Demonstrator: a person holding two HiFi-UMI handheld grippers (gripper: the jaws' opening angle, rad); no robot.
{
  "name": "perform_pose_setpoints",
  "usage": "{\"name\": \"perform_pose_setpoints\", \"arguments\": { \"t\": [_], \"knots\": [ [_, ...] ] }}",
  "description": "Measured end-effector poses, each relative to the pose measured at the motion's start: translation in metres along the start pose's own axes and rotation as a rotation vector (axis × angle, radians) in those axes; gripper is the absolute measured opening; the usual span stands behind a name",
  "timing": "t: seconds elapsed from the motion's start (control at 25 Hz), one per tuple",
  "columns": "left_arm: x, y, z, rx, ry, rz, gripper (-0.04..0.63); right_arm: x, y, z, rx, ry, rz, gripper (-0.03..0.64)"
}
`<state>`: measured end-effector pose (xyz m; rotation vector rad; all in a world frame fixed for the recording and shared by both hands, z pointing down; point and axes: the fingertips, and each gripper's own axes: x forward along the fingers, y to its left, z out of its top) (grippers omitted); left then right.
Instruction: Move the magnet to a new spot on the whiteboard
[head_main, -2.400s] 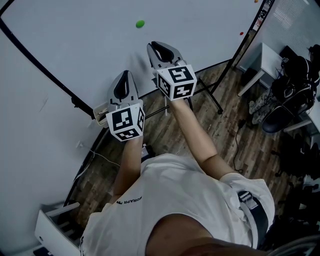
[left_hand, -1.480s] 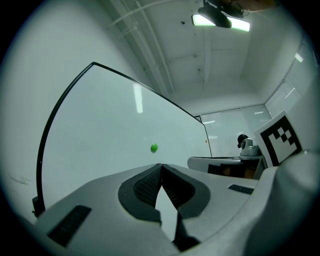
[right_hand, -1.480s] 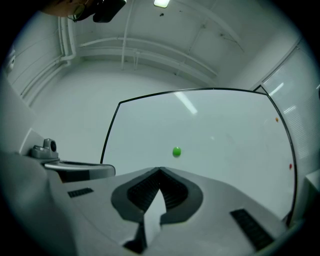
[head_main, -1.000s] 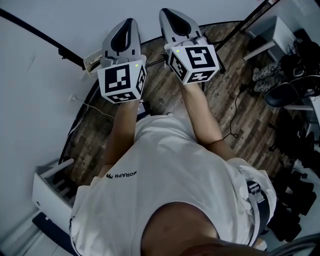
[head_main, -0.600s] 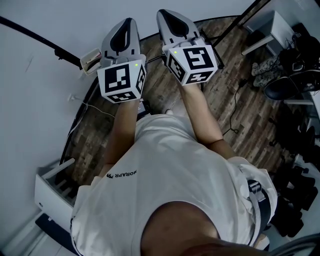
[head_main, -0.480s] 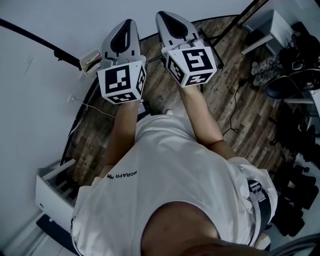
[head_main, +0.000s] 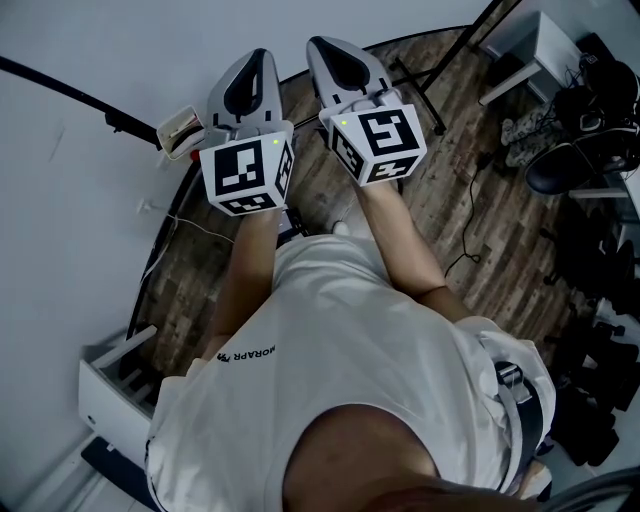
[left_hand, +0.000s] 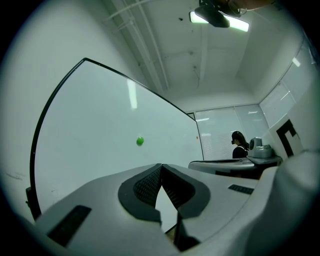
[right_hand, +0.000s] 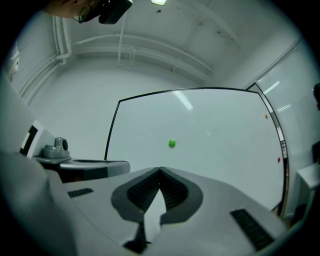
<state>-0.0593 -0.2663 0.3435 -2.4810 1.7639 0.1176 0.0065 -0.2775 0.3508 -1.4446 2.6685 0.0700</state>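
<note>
The small green magnet (left_hand: 140, 141) sticks on the whiteboard (left_hand: 90, 125), well beyond both grippers; the right gripper view shows the magnet (right_hand: 172, 143) near the middle of the board (right_hand: 225, 145). The head view does not show the magnet. My left gripper (left_hand: 161, 165) is shut with nothing between its jaws. My right gripper (right_hand: 160, 170) is also shut and empty. In the head view the left gripper (head_main: 252, 72) and right gripper (head_main: 332, 52) are held side by side in front of the person's chest, pointing at the board's lower edge (head_main: 120, 125).
Two tiny coloured magnets (right_hand: 278, 160) sit near the board's right edge. An eraser (head_main: 180, 130) rests on the board's ledge. Stand legs (head_main: 420, 90), a white table (head_main: 545, 40), shoes (head_main: 520, 135), a floor cable (head_main: 470, 250) and a white box (head_main: 100, 400) surround the person.
The head view has tilted down, so the magnet has left it. Both grippers have drawn back from the board and stay shut, shifting only slightly over the last second.
</note>
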Motion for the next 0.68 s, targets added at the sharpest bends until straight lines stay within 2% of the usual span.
{"name": "perform_pose_setpoints", "arguments": {
  "t": [0.68],
  "knots": [
    [-0.009,0.007,-0.005,-0.014,0.014,0.003,0.003,-0.007,0.011,-0.007,0.008,0.017,0.004,0.014]
  ]
}}
